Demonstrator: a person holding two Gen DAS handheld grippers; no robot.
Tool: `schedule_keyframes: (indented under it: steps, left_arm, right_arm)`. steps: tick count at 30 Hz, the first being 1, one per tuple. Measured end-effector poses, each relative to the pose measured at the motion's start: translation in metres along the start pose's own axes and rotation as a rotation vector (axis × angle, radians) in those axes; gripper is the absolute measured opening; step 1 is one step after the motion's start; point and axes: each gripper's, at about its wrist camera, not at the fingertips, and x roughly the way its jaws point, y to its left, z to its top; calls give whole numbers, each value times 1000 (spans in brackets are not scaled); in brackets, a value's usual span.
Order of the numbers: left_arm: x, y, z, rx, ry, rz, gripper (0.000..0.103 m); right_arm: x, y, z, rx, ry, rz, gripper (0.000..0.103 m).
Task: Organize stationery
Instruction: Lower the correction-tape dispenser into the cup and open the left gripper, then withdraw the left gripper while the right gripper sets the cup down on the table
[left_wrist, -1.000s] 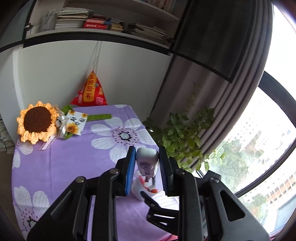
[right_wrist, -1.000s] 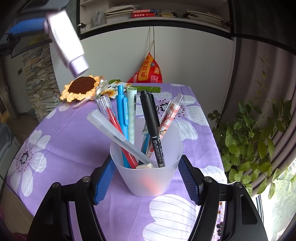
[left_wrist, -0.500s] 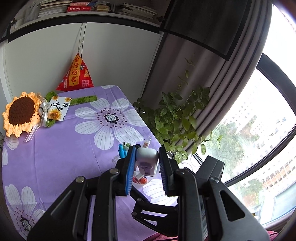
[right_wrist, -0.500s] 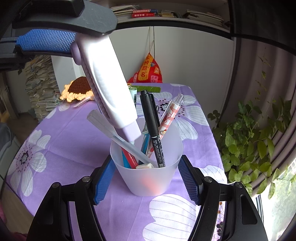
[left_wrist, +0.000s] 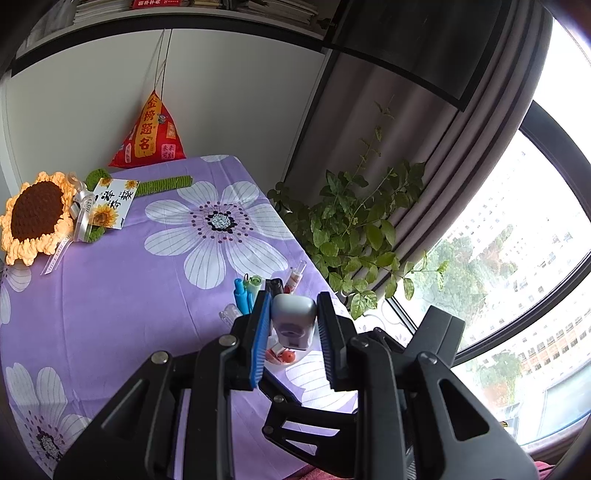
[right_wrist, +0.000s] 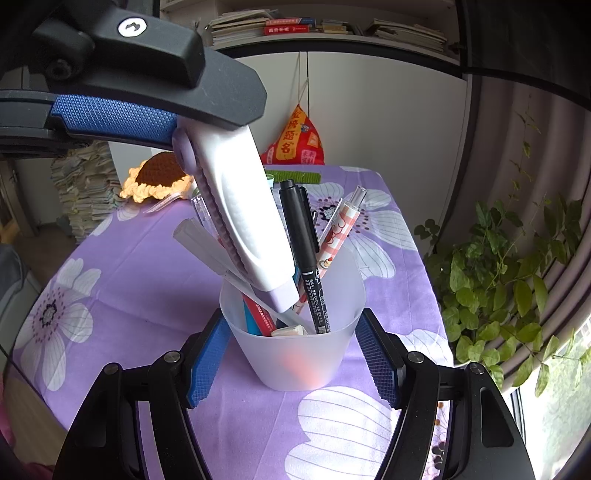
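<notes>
A frosted plastic cup (right_wrist: 295, 365) stands on the purple flowered tablecloth, and my right gripper (right_wrist: 291, 323) is shut on its sides. In the cup are several pens, among them a black marker (right_wrist: 303, 236) and a pink checked pen (right_wrist: 341, 225). My left gripper (left_wrist: 291, 306) is shut on the upper end of a white and lilac utility knife (right_wrist: 240, 218). The knife slants down from the upper left, its lilac tip just inside the cup's mouth among the pens. The left wrist view shows the knife (left_wrist: 293, 321) end-on above the cup (left_wrist: 280, 356).
A crochet sunflower (left_wrist: 35, 218) with a card, a green crochet strip (left_wrist: 164, 183) and a red pyramid pouch (left_wrist: 151, 136) lie at the table's far end. A leafy plant (left_wrist: 354, 229) stands off the right edge by the window. Stacked papers (right_wrist: 85, 192) are at the left.
My left gripper has come down and in from the upper left with the knife, whose tip now sits inside the cup's mouth. The right gripper and cup have stayed put.
</notes>
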Motion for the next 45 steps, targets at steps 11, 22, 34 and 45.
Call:
schedule_keyframes:
  steps: [11,22,34,45]
  left_arm:
    - [6,6,-1,-25,32,-4,24]
    - [-4,6,0,-32,10,-21,24]
    - [-21,28,-3,-91,-47,-2,29]
    - [-10,69,-23,-200,-8,46,30]
  right_arm:
    - [0,1,0,-4,2,-2,71]
    - [-1,2,-2,-4,2,-4,71]
    - [-2,3,-2,0,3,-5,71]
    - [-2,3,-2,-1,4,-6,71]
